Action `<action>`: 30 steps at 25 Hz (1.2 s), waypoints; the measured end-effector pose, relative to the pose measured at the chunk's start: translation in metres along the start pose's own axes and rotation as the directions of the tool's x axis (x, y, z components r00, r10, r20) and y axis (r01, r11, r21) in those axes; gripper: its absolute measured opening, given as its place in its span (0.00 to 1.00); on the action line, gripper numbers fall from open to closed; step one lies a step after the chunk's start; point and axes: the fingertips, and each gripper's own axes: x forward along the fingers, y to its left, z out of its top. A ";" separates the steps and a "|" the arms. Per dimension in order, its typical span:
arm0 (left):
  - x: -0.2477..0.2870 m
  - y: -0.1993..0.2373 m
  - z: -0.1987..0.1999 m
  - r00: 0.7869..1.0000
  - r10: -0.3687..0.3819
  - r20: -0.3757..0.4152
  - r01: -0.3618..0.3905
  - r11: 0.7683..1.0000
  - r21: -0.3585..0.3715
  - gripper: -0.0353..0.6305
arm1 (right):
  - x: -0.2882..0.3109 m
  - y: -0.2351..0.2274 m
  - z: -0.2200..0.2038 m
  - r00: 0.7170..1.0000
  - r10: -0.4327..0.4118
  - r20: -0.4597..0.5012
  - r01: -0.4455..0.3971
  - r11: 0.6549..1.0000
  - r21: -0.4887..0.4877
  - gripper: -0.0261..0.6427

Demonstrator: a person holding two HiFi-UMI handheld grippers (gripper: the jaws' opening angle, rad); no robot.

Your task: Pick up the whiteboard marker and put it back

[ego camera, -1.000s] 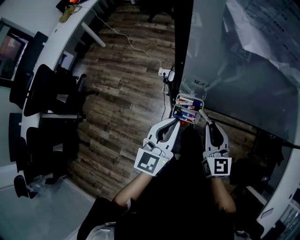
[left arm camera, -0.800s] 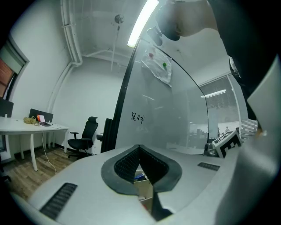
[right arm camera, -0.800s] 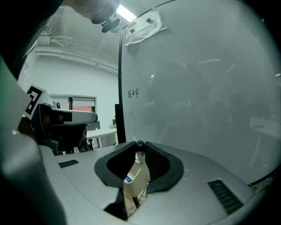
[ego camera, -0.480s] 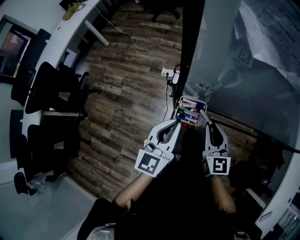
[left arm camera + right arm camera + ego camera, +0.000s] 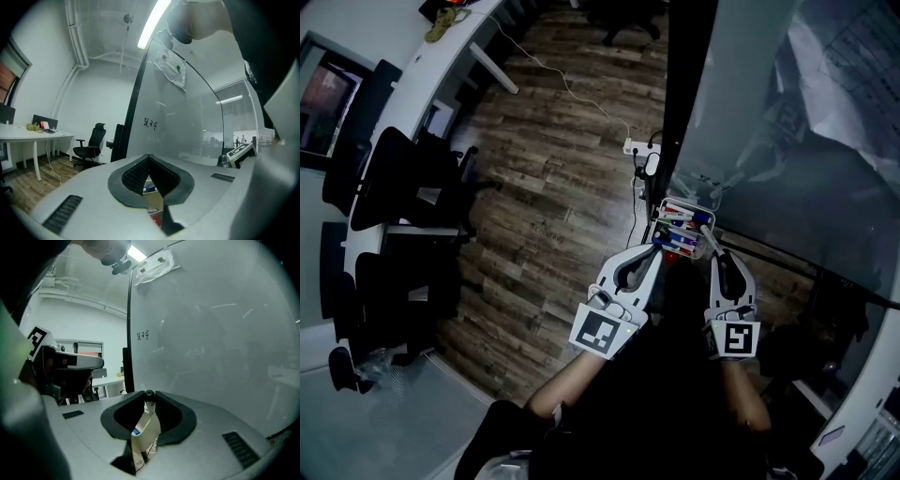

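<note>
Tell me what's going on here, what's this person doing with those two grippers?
A person stands at a whiteboard with a gripper in each hand. The right gripper is shut on a whiteboard marker, whose dark cap pokes past the jaw tips. The left gripper is shut and empty. Both point at the marker tray by the board, which holds several markers; the held one isn't in it yet.

Left hand-held gripper (image 5: 653, 249) and right hand-held gripper (image 5: 712, 246): pale grey shells, black-lined jaws, black-and-white marker cubes (image 5: 602, 330).
</note>
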 end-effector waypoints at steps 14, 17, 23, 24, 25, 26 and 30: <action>0.001 -0.003 -0.001 1.000 -0.003 0.005 0.003 1.000 -0.002 0.06 | -0.006 -0.005 -0.006 1.000 -0.008 -0.001 0.008 1.000 -0.004 0.17; 0.001 -0.004 -0.002 1.000 -0.003 0.003 0.003 1.000 -0.007 0.06 | -0.008 -0.007 -0.007 1.000 -0.013 -0.007 0.013 1.000 -0.004 0.16; 0.001 -0.005 -0.002 1.000 -0.001 0.002 0.001 1.000 -0.009 0.06 | -0.005 -0.004 -0.001 1.000 -0.006 0.007 0.006 1.000 -0.010 0.16; 0.002 -0.005 -0.001 1.000 -0.001 0.004 0.001 1.000 -0.009 0.06 | -0.005 -0.004 -0.001 1.000 -0.004 0.007 0.004 1.000 -0.013 0.16; 0.002 -0.005 -0.001 1.000 0.000 0.006 0.000 1.000 -0.008 0.06 | -0.004 -0.004 -0.001 1.000 -0.003 0.007 0.003 1.000 -0.013 0.16; 0.002 -0.005 -0.001 1.000 0.000 0.006 0.000 1.000 -0.007 0.06 | -0.004 -0.004 -0.001 1.000 -0.002 0.006 0.002 1.000 -0.011 0.16; 0.000 -0.004 -0.003 1.000 0.007 -0.005 -0.007 1.000 -0.009 0.06 | 0.000 -0.002 0.001 1.000 0.007 0.014 -0.007 1.000 -0.009 0.16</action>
